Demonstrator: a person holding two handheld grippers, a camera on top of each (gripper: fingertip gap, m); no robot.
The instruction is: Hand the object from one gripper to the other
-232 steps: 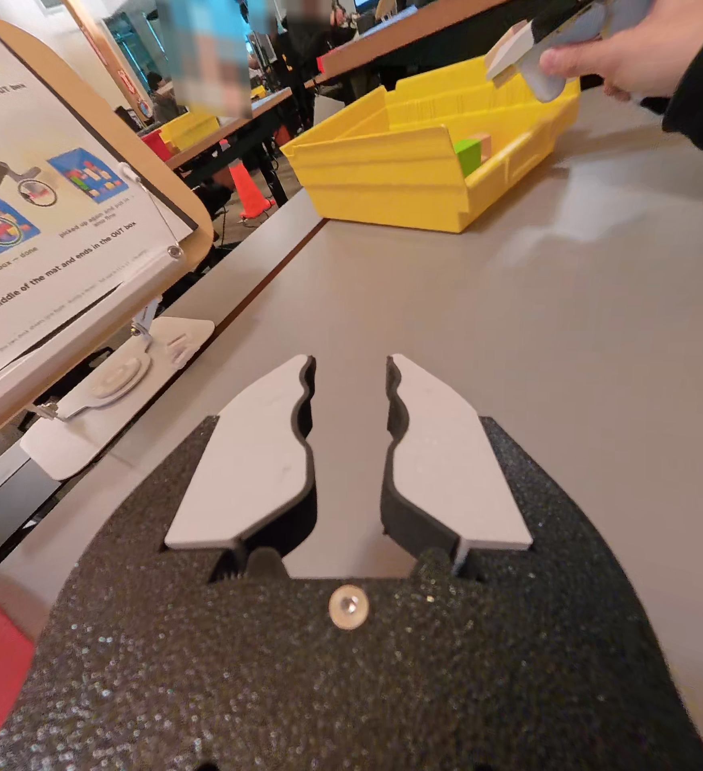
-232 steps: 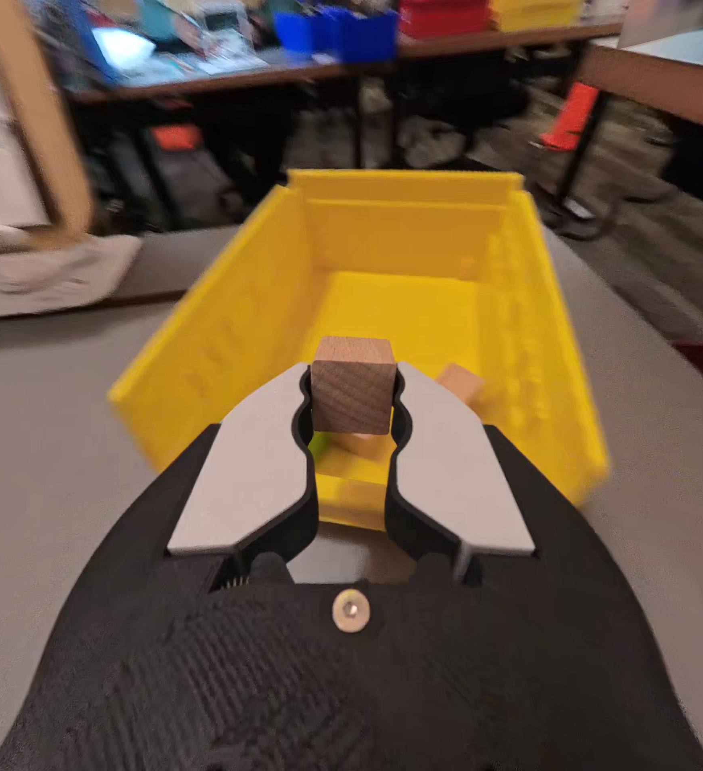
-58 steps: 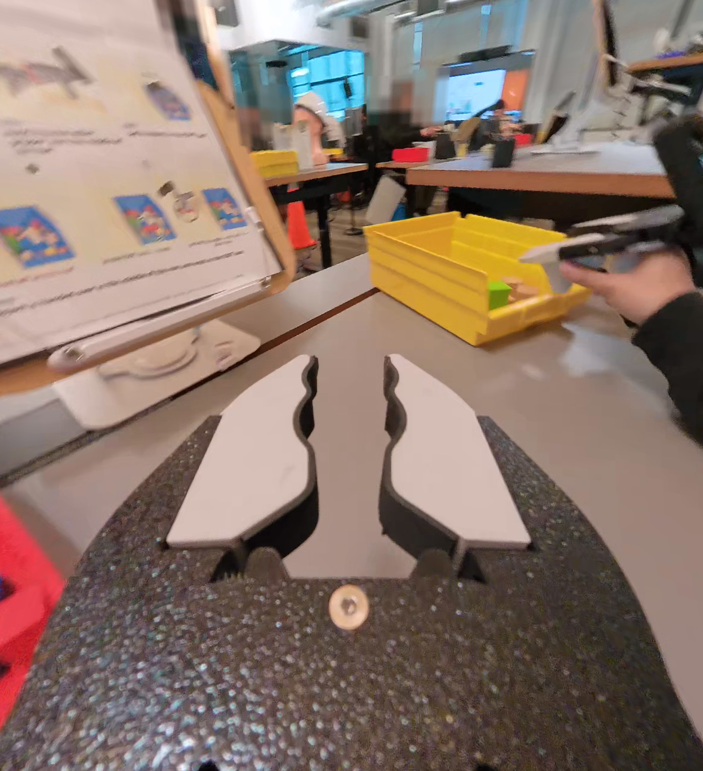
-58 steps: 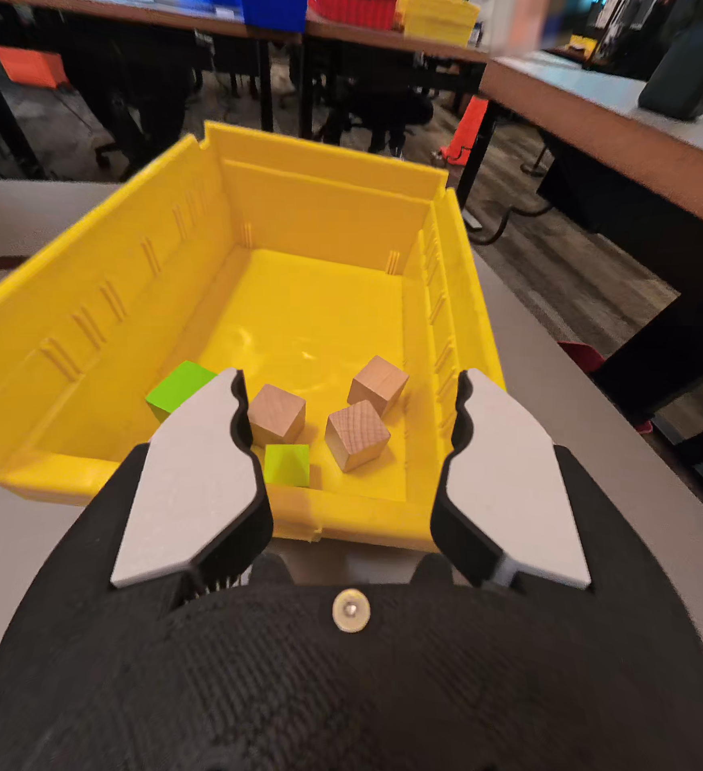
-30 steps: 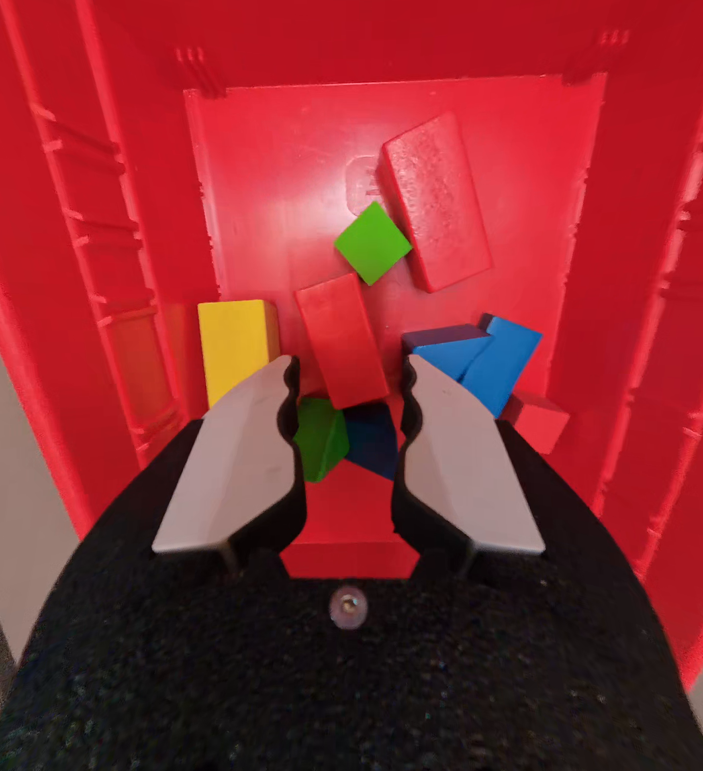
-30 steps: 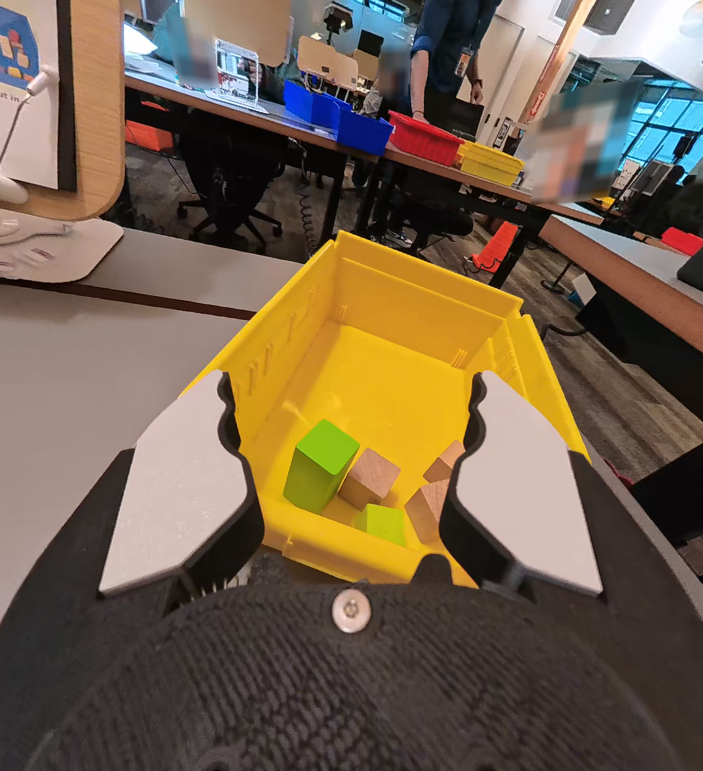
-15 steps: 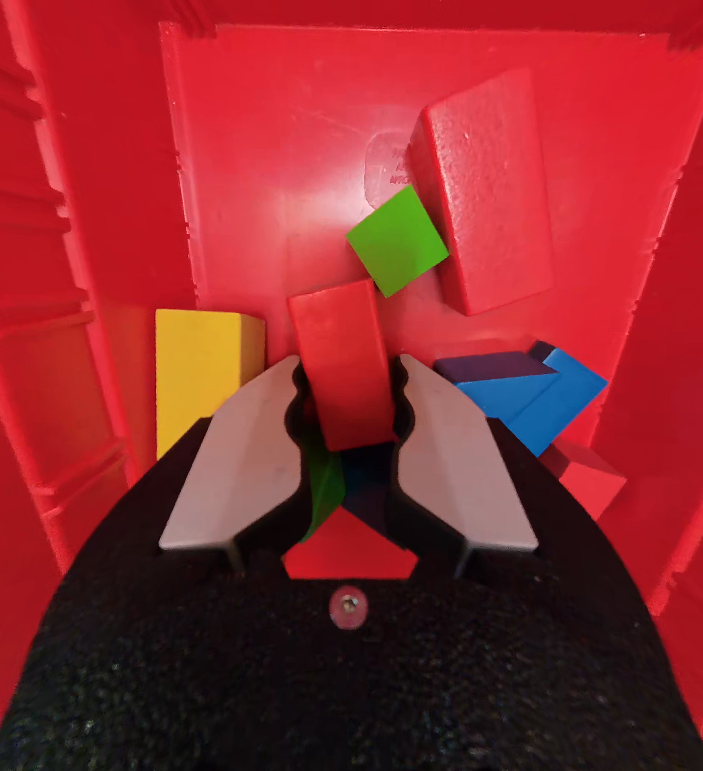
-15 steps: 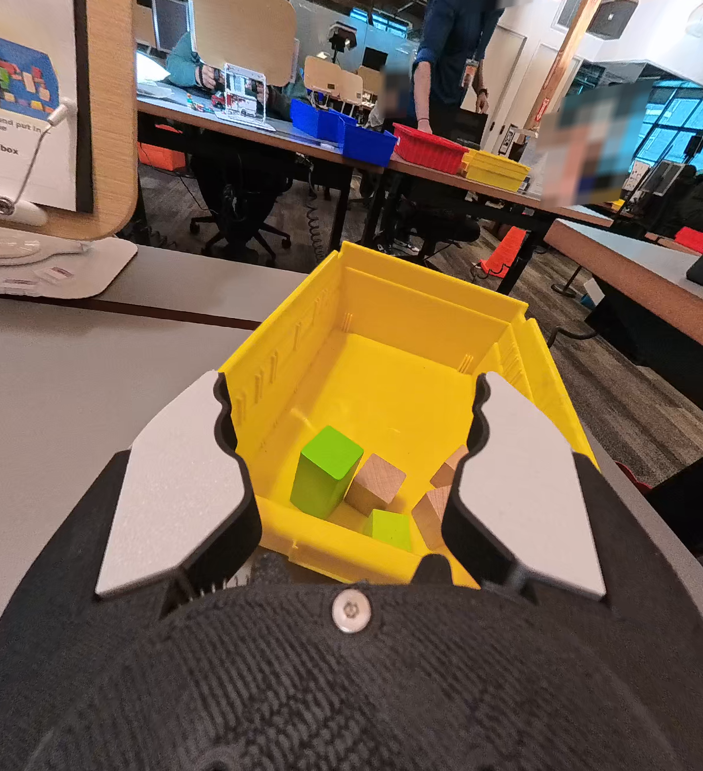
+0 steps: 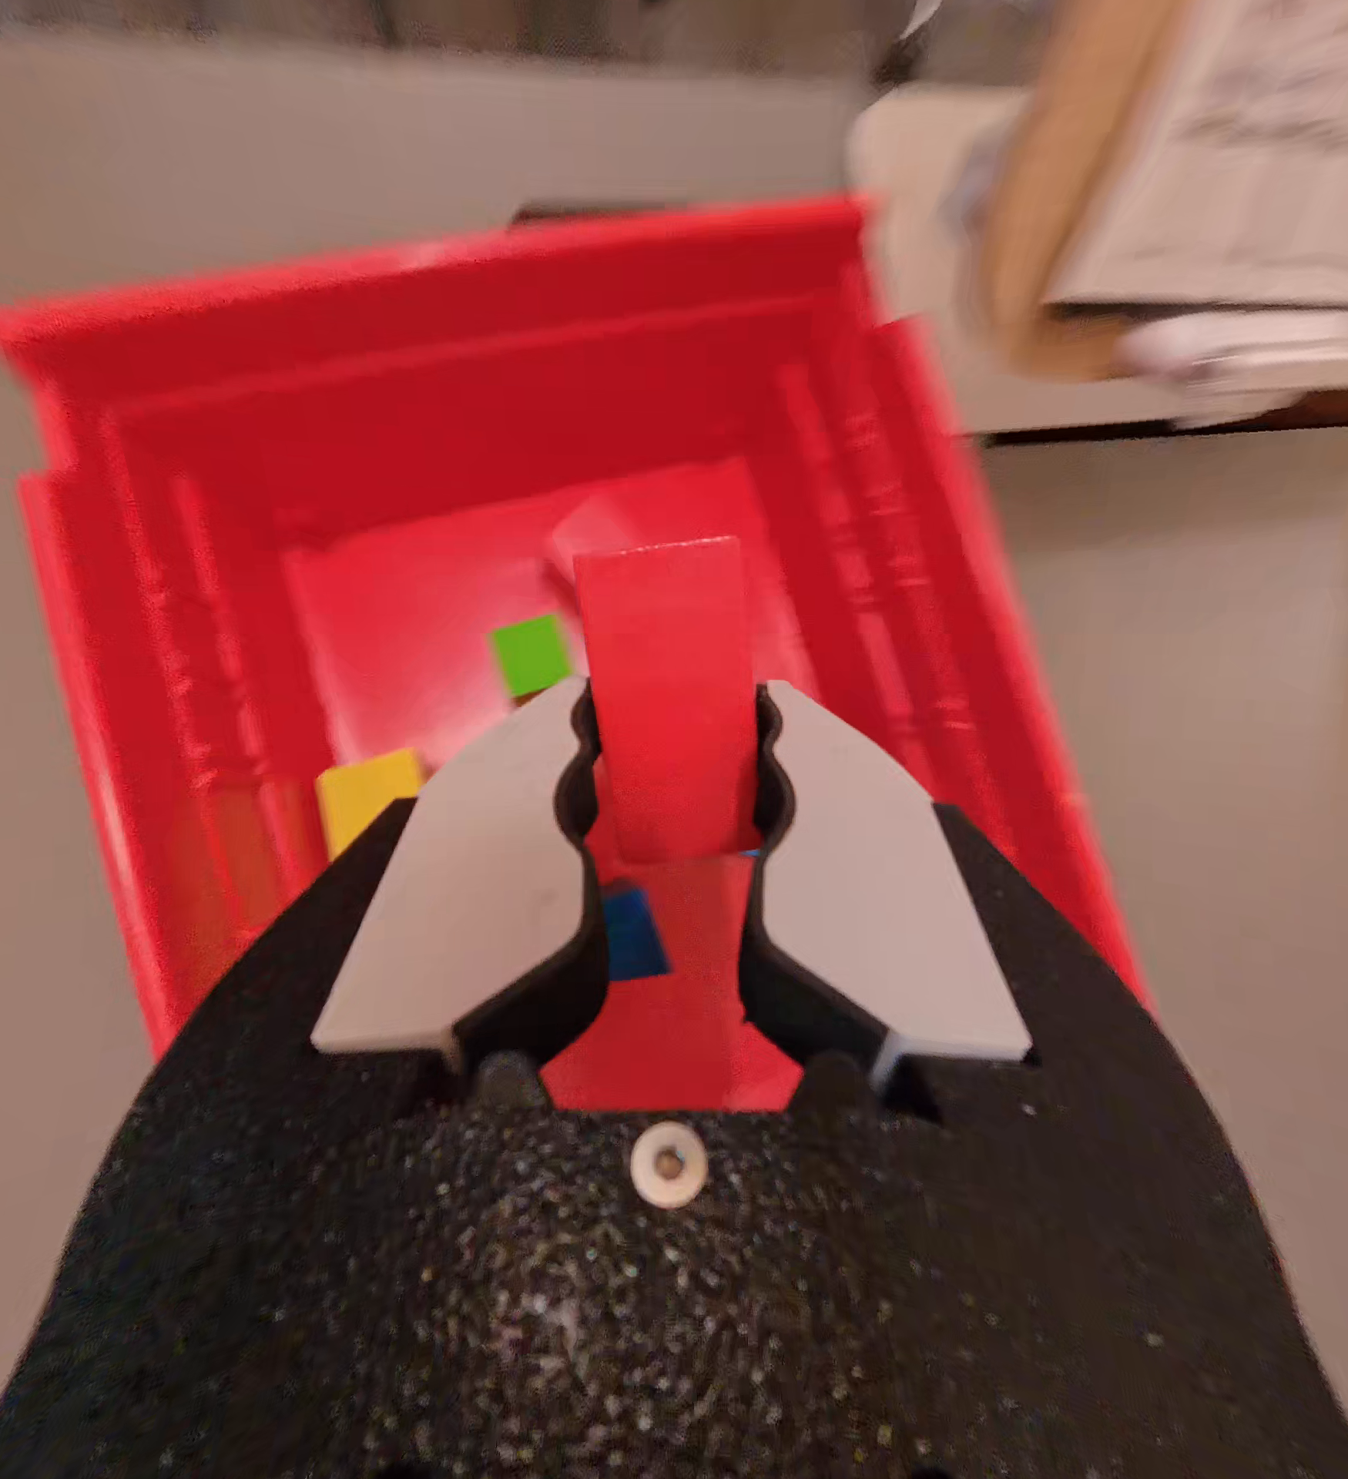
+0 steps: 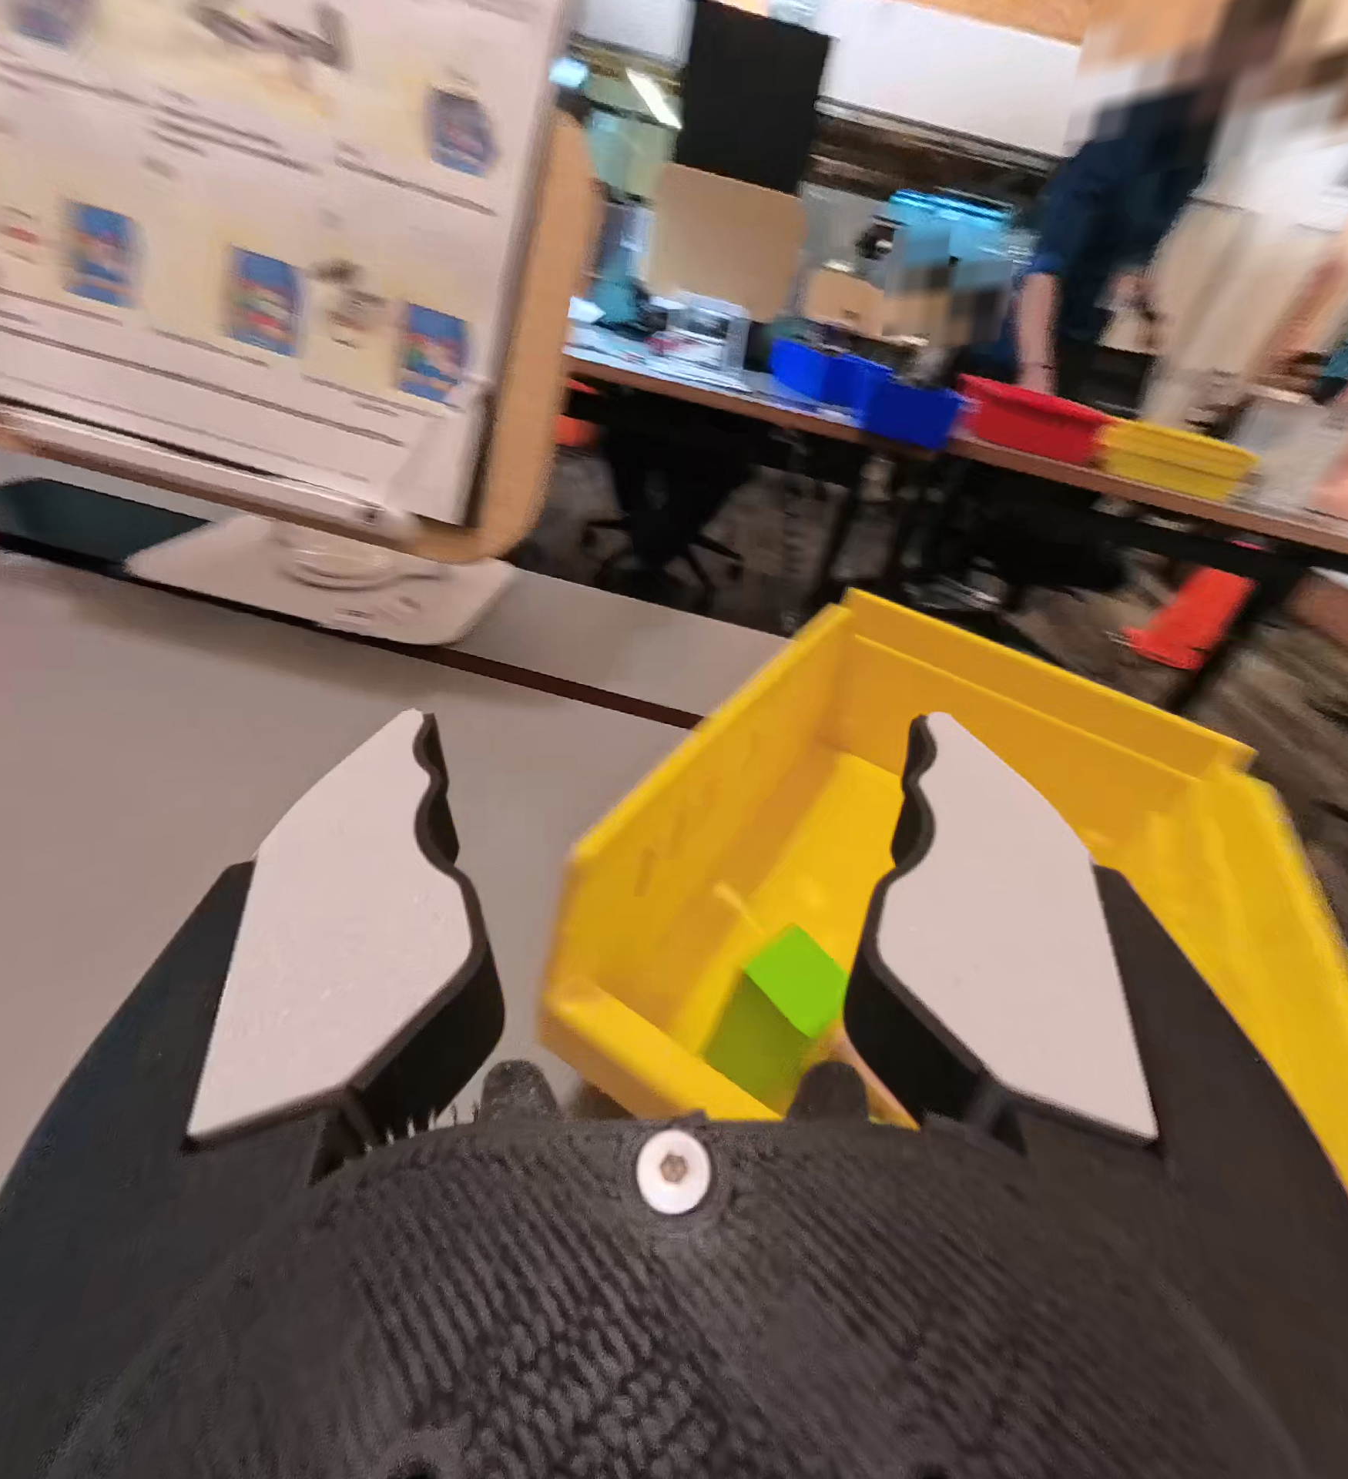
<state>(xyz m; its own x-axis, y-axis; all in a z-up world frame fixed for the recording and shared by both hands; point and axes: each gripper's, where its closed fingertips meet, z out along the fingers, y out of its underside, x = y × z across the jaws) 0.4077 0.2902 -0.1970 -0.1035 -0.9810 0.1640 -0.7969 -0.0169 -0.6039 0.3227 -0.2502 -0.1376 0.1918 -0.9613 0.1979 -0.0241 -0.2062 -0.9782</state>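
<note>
Grey tabletop [image 10: 135, 760] under everything, carrying two bins. Red bin [image 9: 175, 416] seen from above in the left wrist view, yellow bin [image 10: 775, 768] ahead of the right gripper in the right wrist view. Propped beside the red bin, one wooden board with a printed sheet [image 10: 239, 240] on a white base. Left gripper [image 9: 675, 768] closed on one red rectangular block [image 9: 667, 688], both pads pressed against its long side faces, block held above the red bin's interior. Long axis of the block in line with the fingers, far end pointing away from the gripper body and projecting well past the fingertips. Loose in the red bin below: one green block [image 9: 531, 656], one yellow block [image 9: 367, 792], one blue block [image 9: 631, 936]; other red shapes too blurred to count. Right gripper [image 10: 675, 800] wide open, nothing between its pads. One green block [image 10: 787, 1016] visible in the yellow bin.
</note>
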